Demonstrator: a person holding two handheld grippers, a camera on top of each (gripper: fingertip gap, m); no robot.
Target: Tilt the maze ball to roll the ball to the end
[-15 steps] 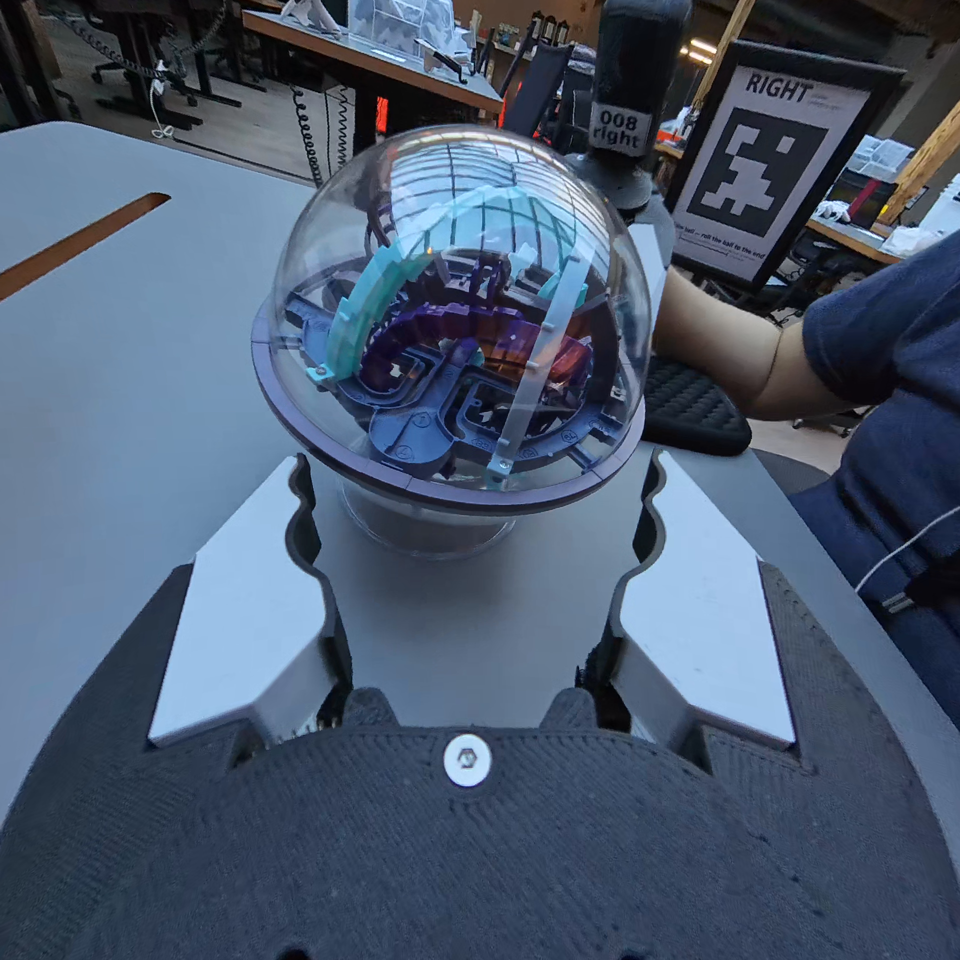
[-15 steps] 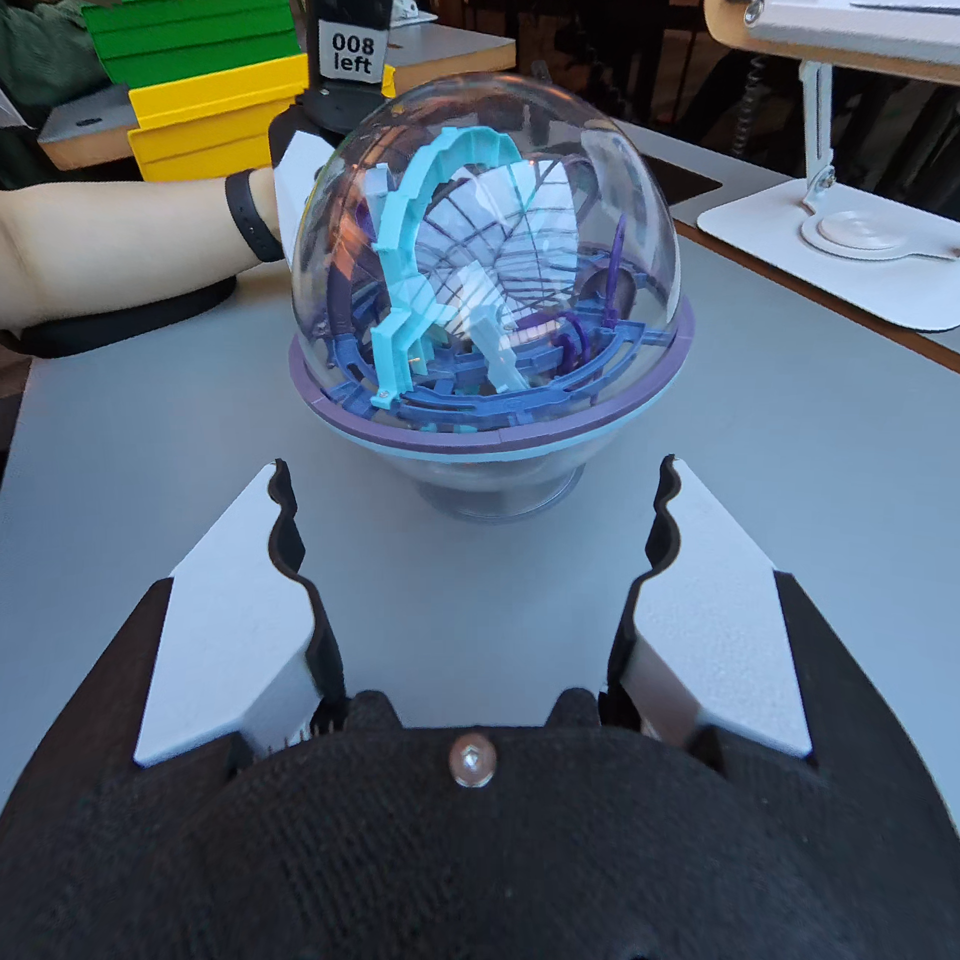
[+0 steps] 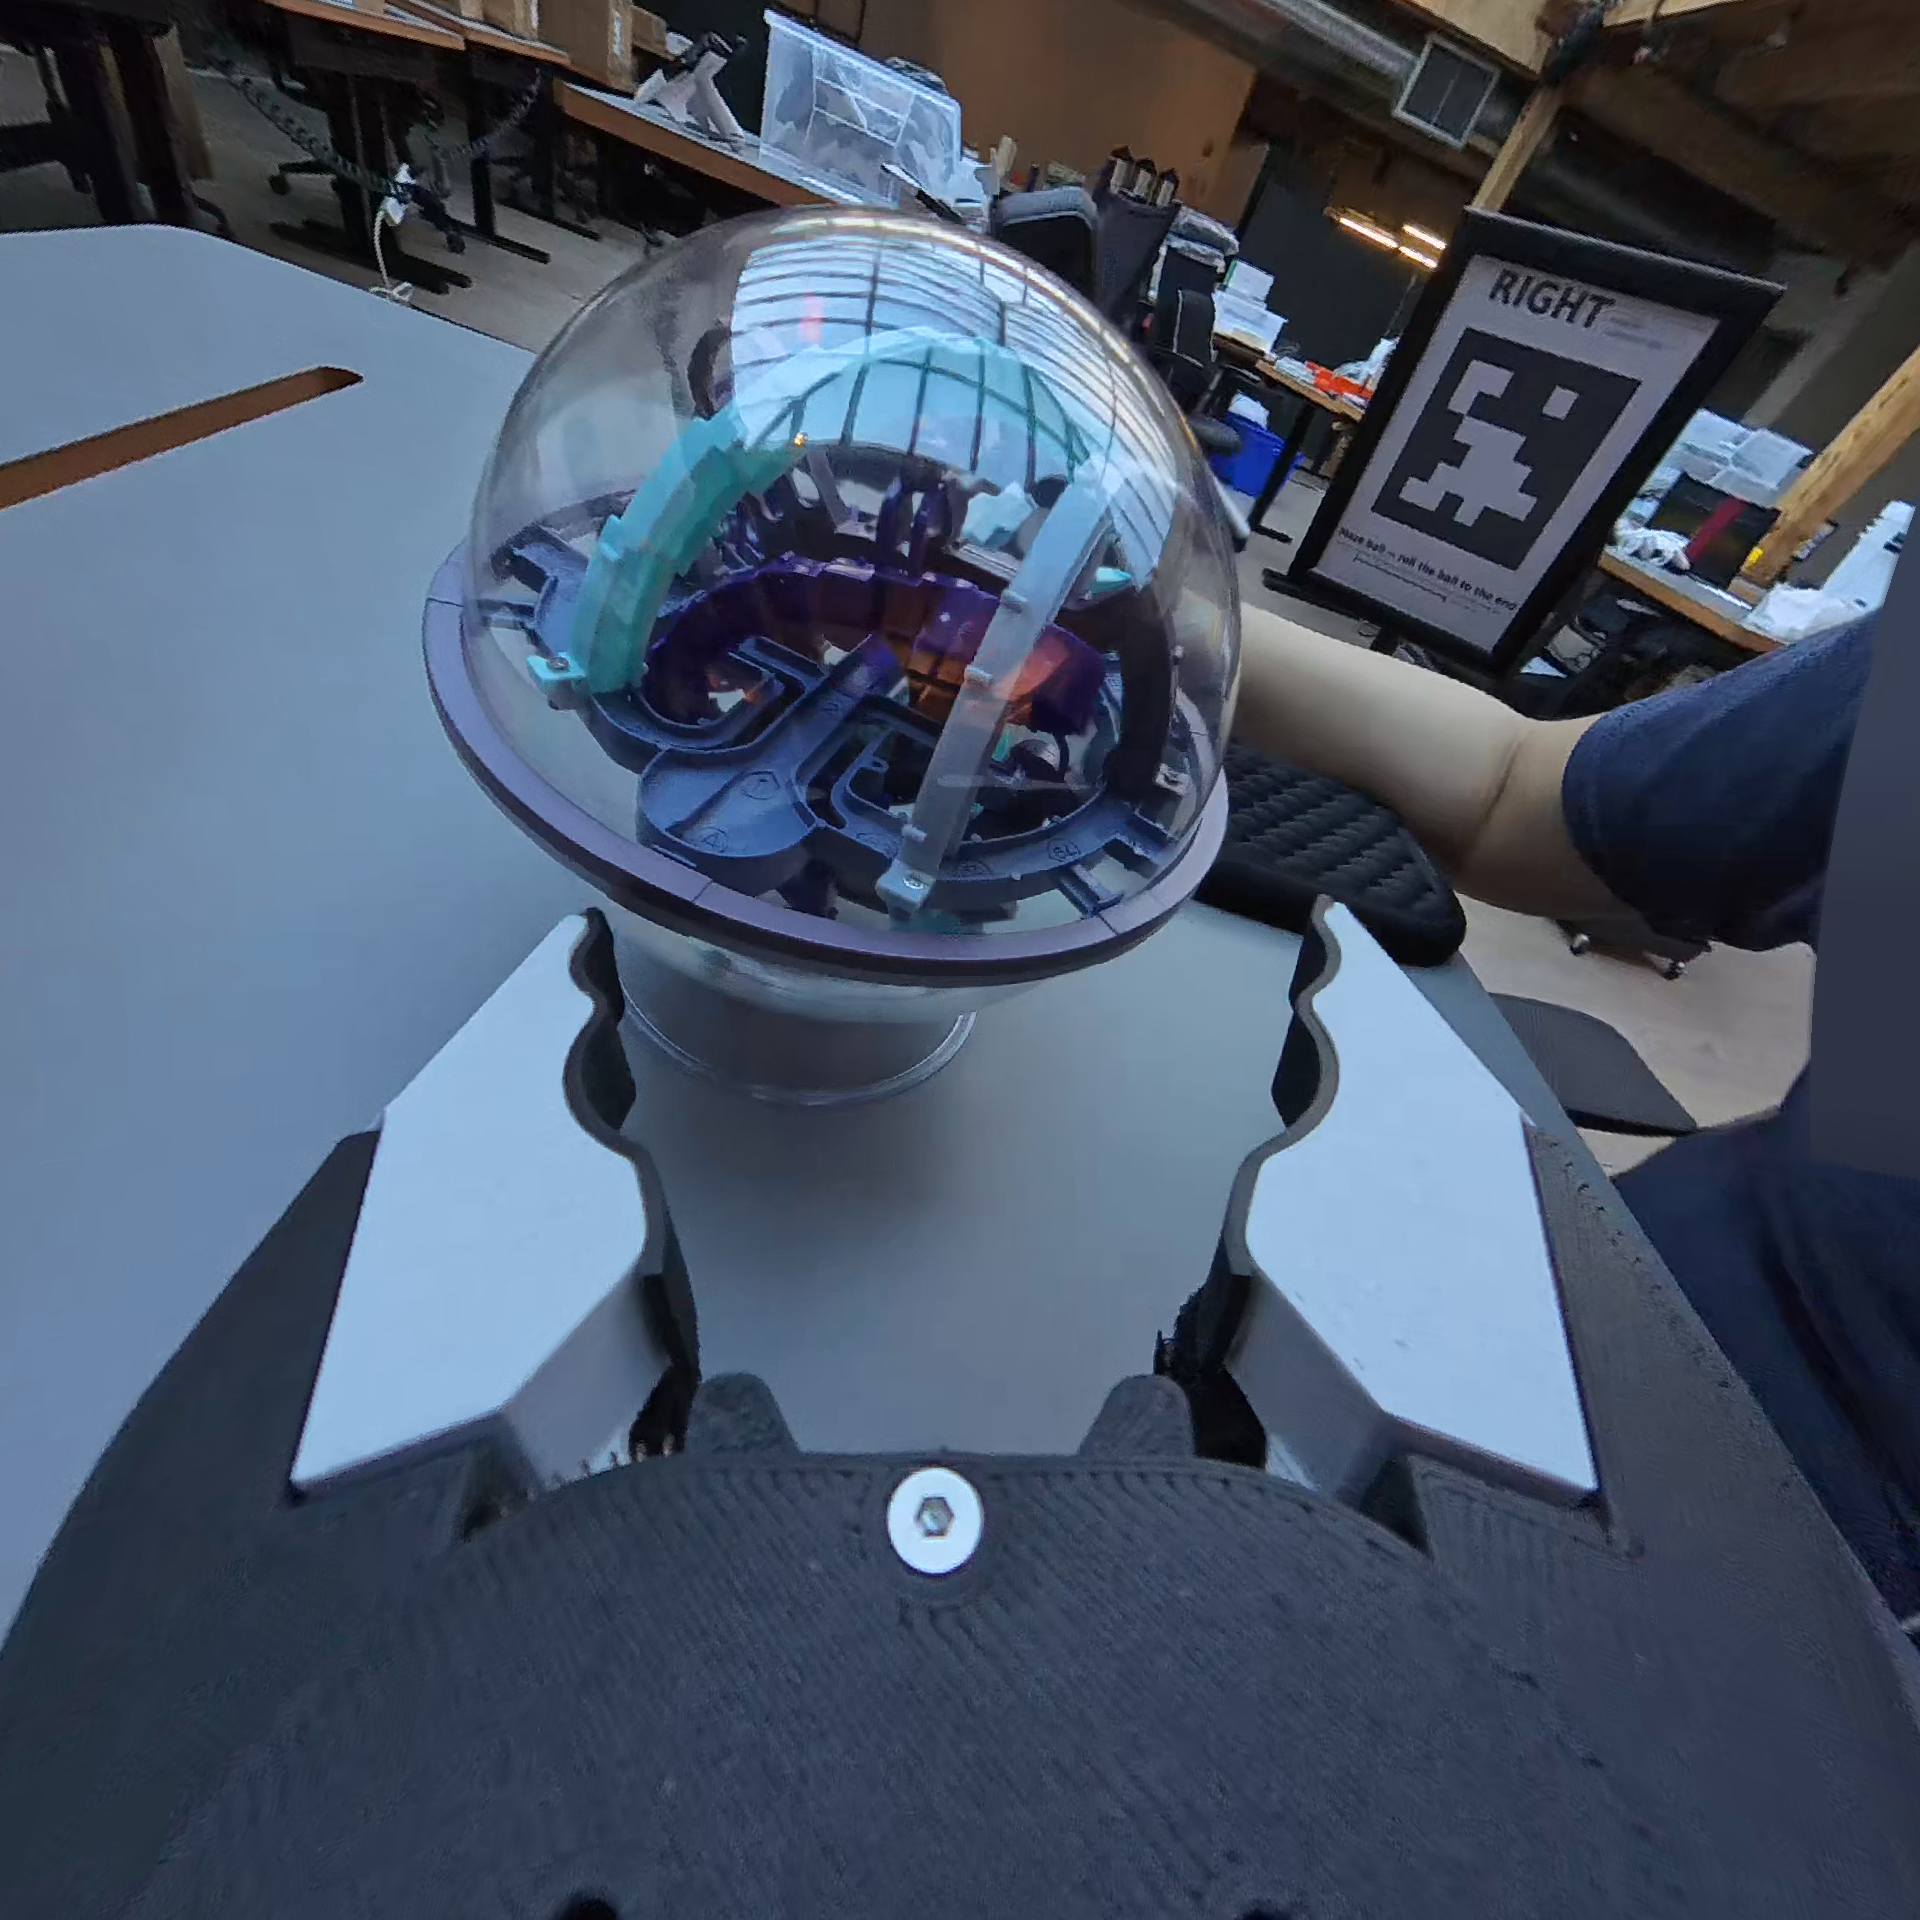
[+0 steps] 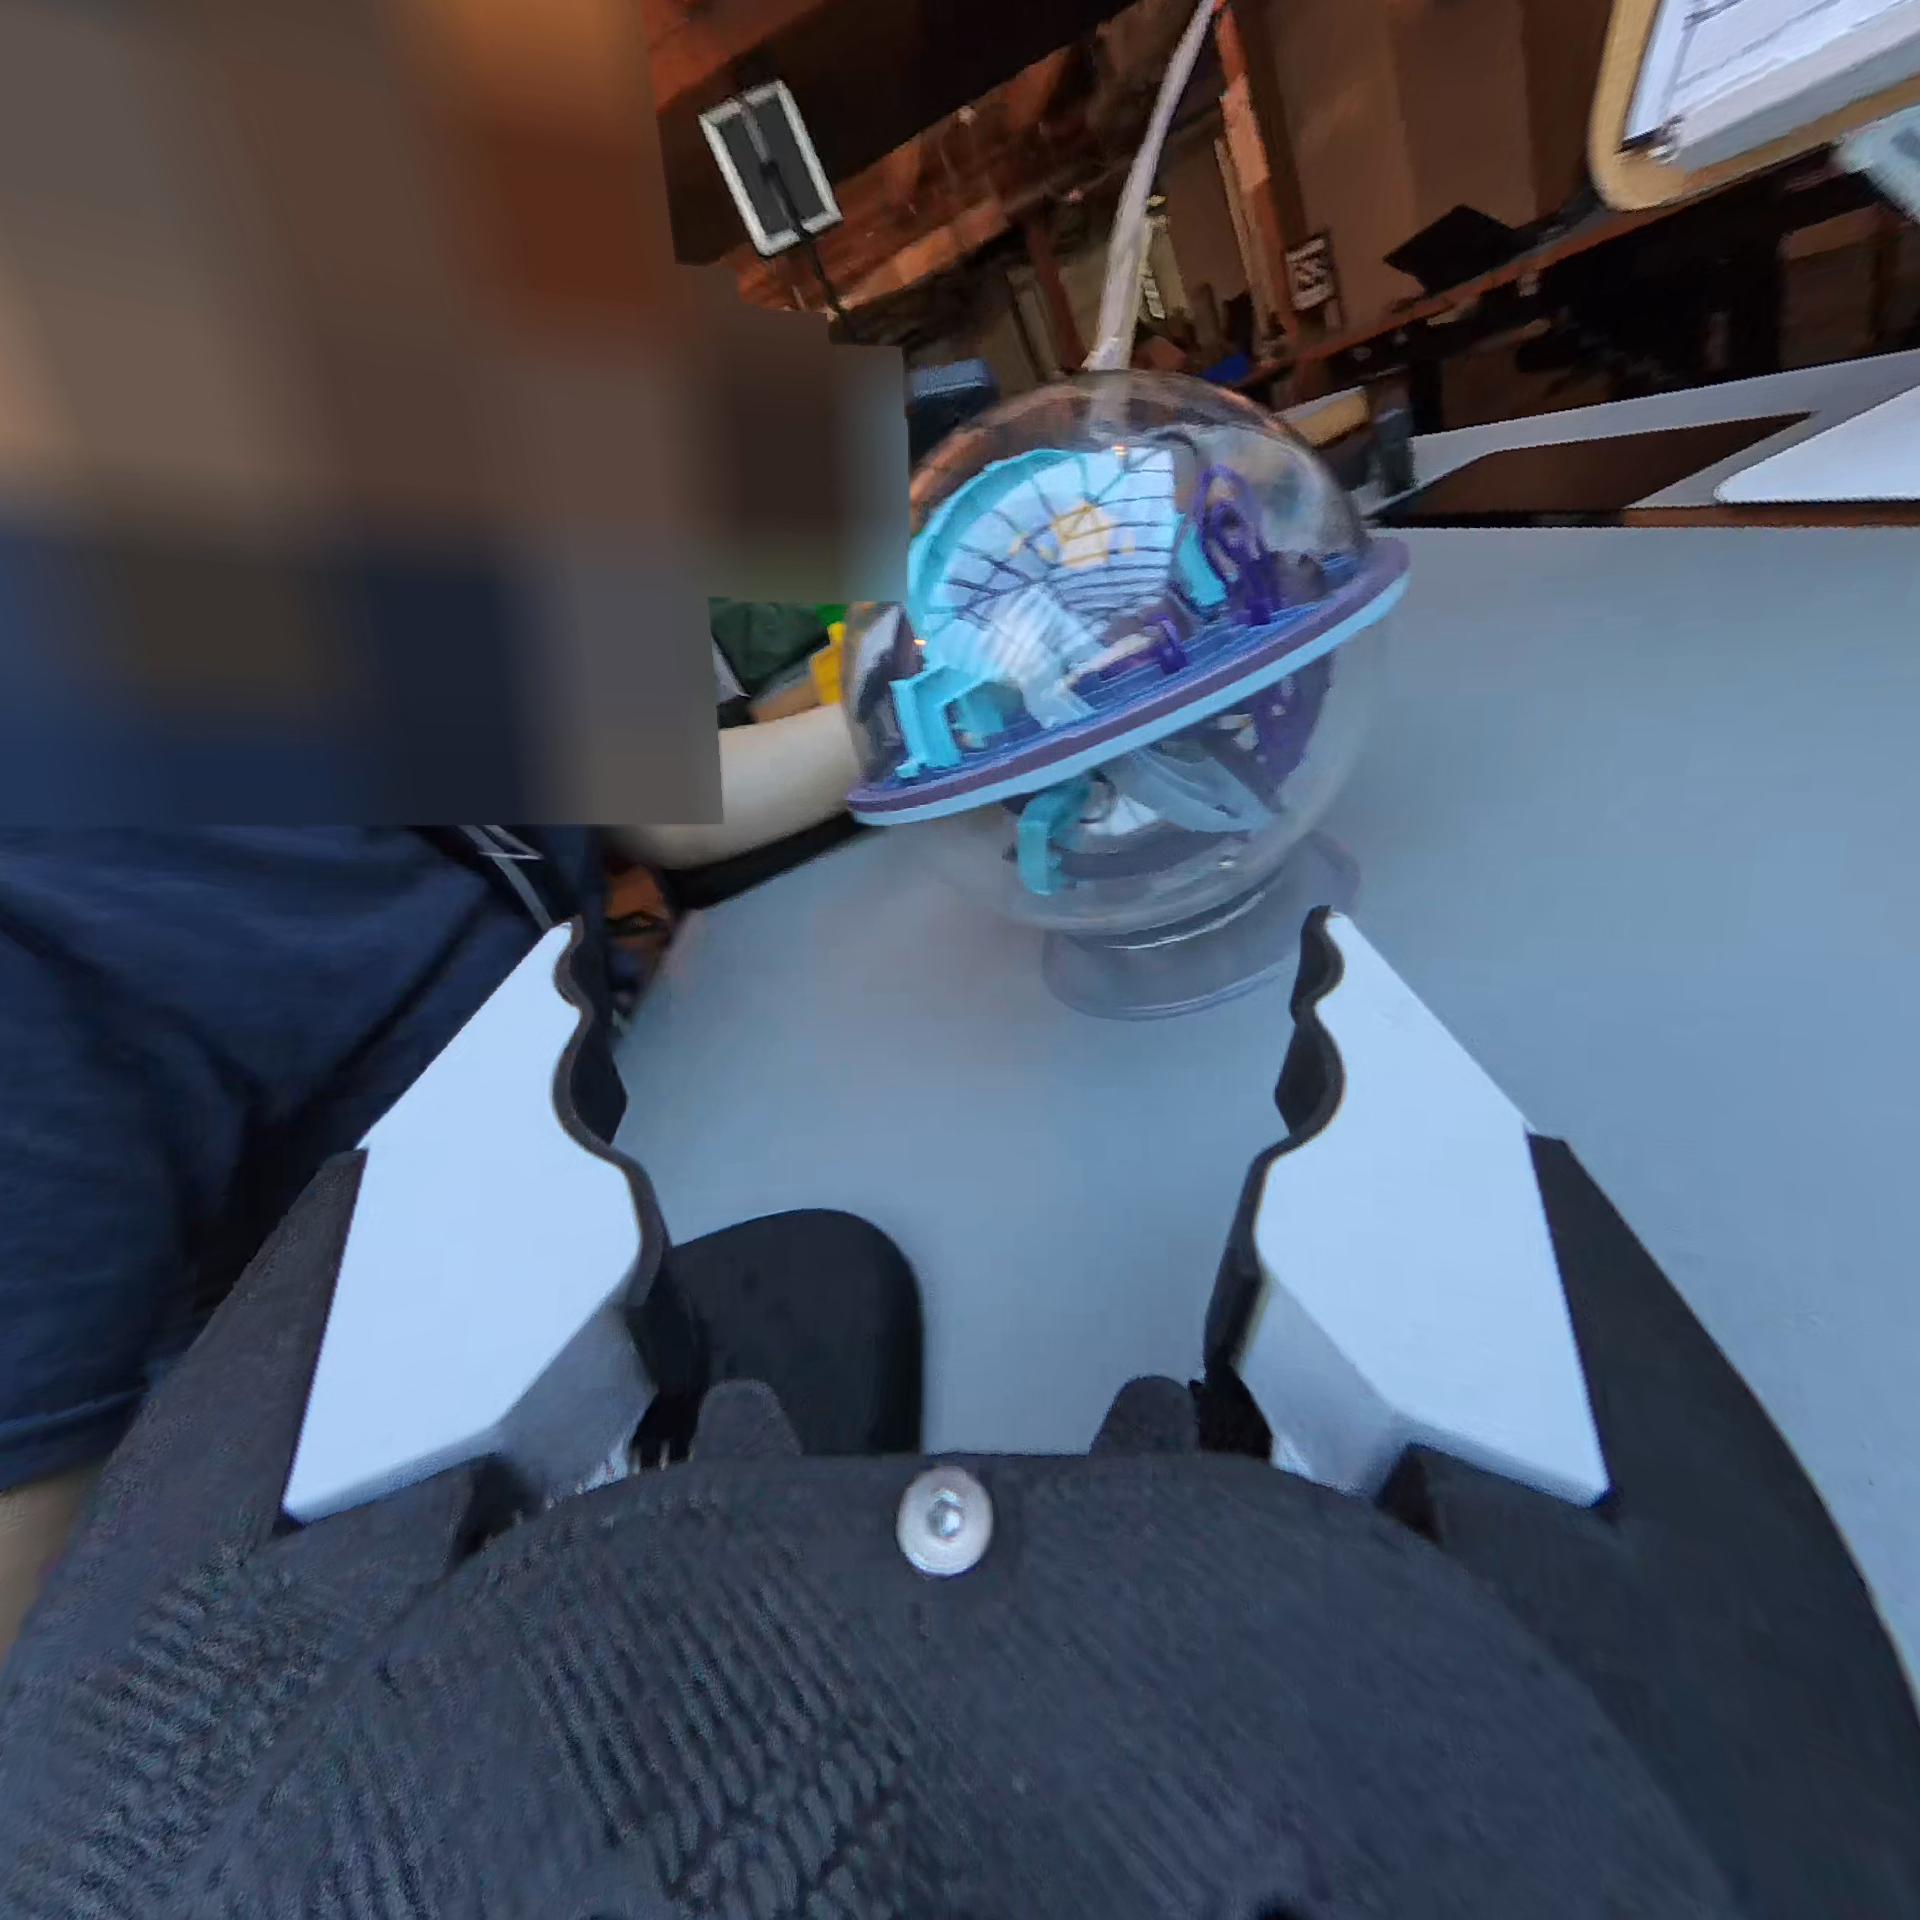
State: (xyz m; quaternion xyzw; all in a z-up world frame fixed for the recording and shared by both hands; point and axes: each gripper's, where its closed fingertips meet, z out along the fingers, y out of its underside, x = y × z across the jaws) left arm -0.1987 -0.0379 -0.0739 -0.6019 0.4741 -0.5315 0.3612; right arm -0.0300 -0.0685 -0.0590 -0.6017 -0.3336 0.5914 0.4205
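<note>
Maze ball (image 3: pixel 831 613) seated on a clear ring stand (image 3: pixel 800 1049) on the grey worktop (image 3: pixel 208 779), just ahead of the left gripper (image 3: pixel 940 935) at twelve o'clock. Left jaws spread wide and empty, one white finger (image 3: pixel 488 1226) at nine o'clock of the stand and close beside it, the other at three o'clock and apart from it. Clear shell with a purple band round the middle, tilted in this view; teal arch, pale grey arch and dark blue and purple tracks inside. Small rolling ball not made out among the tracks. Bare forearm (image 3: pixel 1382 727) and dark blue sleeve at three o'clock of the sphere, above a black ribbed pad (image 3: pixel 1320 862); framed marker sign (image 3: pixel 1507 436) beyond at two o'clock. From the right wrist view, maze ball (image 4: pixel 1122 665) at one o'clock of the right gripper (image 4: pixel 945 935), farther off, band slanting up toward three o'clock, stand (image 4: pixel 1153 966) near the tip of the three-o'clock finger (image 4: pixel 1403 1195), possibly short of touching, the frame being soft. Right jaws likewise wide apart, holding nothing, over the worktop (image 4: pixel 1558 831) edge. Dark blue clothing (image 4: pixel 187 1091) at nine o'clock.
</note>
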